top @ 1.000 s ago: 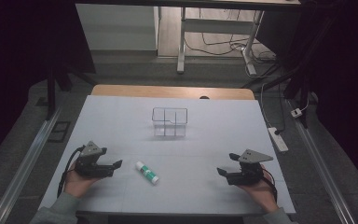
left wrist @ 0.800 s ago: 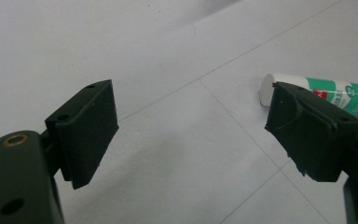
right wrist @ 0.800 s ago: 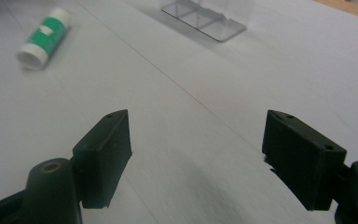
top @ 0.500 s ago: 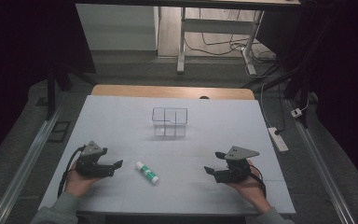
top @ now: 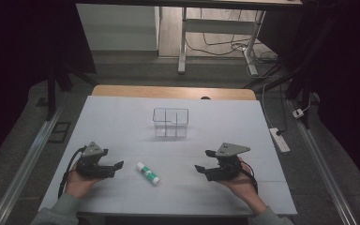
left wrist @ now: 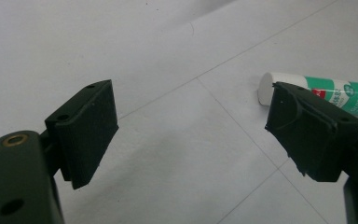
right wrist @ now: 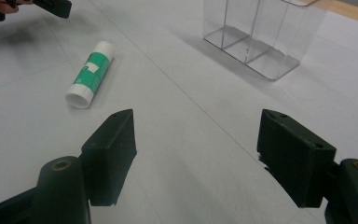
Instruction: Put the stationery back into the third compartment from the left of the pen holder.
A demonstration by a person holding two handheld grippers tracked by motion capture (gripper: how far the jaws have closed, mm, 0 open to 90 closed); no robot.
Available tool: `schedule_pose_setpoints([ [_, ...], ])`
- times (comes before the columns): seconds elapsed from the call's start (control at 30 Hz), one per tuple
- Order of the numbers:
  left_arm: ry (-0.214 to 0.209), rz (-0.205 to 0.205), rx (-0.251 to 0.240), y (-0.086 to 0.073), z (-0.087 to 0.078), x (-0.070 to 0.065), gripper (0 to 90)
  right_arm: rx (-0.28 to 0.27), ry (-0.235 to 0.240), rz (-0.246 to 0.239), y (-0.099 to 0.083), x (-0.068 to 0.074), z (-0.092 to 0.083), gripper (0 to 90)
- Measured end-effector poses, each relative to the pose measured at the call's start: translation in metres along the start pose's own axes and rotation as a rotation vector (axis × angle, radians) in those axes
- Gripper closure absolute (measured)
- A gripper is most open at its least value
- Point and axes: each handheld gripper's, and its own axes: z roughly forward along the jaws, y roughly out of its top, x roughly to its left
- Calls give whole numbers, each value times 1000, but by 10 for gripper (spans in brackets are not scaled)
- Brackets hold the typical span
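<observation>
A green and white glue stick [top: 148,172] lies on the white table [top: 117,117] near the front, between my two grippers. My left gripper [top: 118,165] rests just left of it, open and empty; in the left gripper view the glue stick [left wrist: 328,88] lies beyond the right jaw of the gripper [left wrist: 191,107]. My right gripper [top: 202,160] hovers right of the stick, pointing left, open; its jaws have just been closing a little with nothing between them. In the right gripper view the glue stick [right wrist: 89,74] lies ahead to the left of the gripper [right wrist: 196,128].
A clear compartment box [top: 170,122] stands upright at mid-table, also ahead to the right as the clear box [right wrist: 261,32]. A power strip [top: 279,139] lies on the floor to the right. A metal rail [top: 23,164] runs along the left side.
My right gripper has moved left across the table toward the glue stick, lifting slightly. The left gripper and the glue stick have stayed put.
</observation>
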Motion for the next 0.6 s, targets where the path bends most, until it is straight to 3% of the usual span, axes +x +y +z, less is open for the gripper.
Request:
schedule_pose_setpoints([
  [0.3,0,2,6,0,1,0,158,1,23,-12,9,5,11,274],
  [0.4,3,4,9,0,2,1,157,-11,53,9,14,5,17,275],
  [0.6,7,4,8,0,2,1,158,-17,84,-3,28,13,24,278],
])
